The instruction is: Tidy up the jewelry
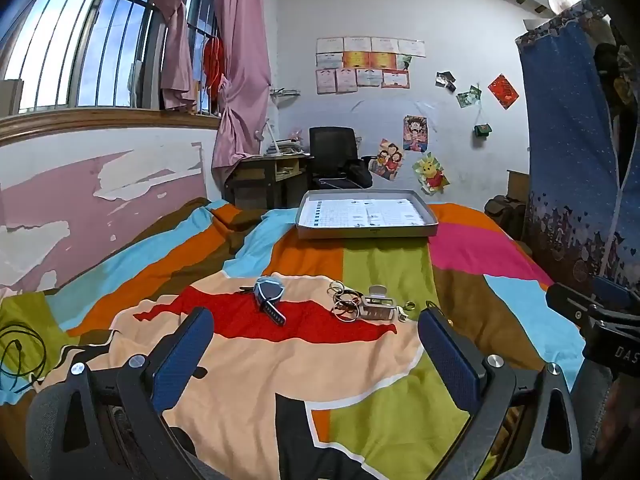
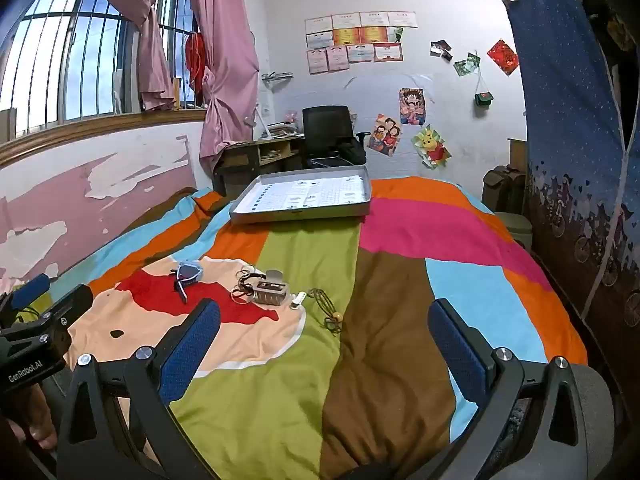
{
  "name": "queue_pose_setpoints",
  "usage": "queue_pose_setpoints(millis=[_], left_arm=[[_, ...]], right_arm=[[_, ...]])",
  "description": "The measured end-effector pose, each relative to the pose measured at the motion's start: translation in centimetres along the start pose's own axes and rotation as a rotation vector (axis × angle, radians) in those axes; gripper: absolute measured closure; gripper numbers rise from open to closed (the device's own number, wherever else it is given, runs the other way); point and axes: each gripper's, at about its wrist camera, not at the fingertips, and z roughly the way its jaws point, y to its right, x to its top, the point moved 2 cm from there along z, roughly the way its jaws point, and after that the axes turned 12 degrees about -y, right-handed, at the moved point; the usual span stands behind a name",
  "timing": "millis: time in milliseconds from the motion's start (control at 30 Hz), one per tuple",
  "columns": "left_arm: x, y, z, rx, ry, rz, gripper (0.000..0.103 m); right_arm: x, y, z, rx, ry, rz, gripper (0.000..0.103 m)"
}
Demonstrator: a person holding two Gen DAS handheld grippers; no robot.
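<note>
On the bed: jewelry lies in a loose row on the striped bedspread (image 1: 384,264), with a shallow grey tray (image 1: 366,232) well beyond it toward the far end.
Watch: the watch (image 1: 269,296) is leftmost, its strap trailing toward the camera; it sits apart from the other pieces.
Rings: a tangle of hoops (image 1: 343,305) lies just right of the watch and touches the clip.
Clip: a pale hair clip (image 1: 376,305) rests against the hoops; a small clasp (image 1: 403,313) lies just beside it.
Necklace: a thin dark necklace (image 2: 326,308), best seen from the right wrist, lies at the right end of the row.
Left gripper: the left gripper (image 1: 316,354) hovers low over the bedspread, short of the row, aimed roughly between watch and hoops; its blue pads are spread wide with nothing between them.
Right gripper: the right gripper (image 2: 324,344) hangs at about the same height, level, facing the necklace; it too is spread wide and empty.
Step in hand: judging by the layout, nothing is picked yet and the tray looks like the destination.
Doing it well: take the watch first, since it stands alone; close across the case rather than the limp strap. The hoops may drag the clip along, so separate them before lifting.
</note>
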Motion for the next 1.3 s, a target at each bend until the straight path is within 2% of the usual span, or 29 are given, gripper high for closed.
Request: queue_pose_setpoints(millis=[1300], left_arm=[[0.04,0.38,-0.17,-0.007,-0.007,0.008,0.0]], right_arm=[[0.02,0.09,-0.06,0.005,-0.002,0.005,0.001]])
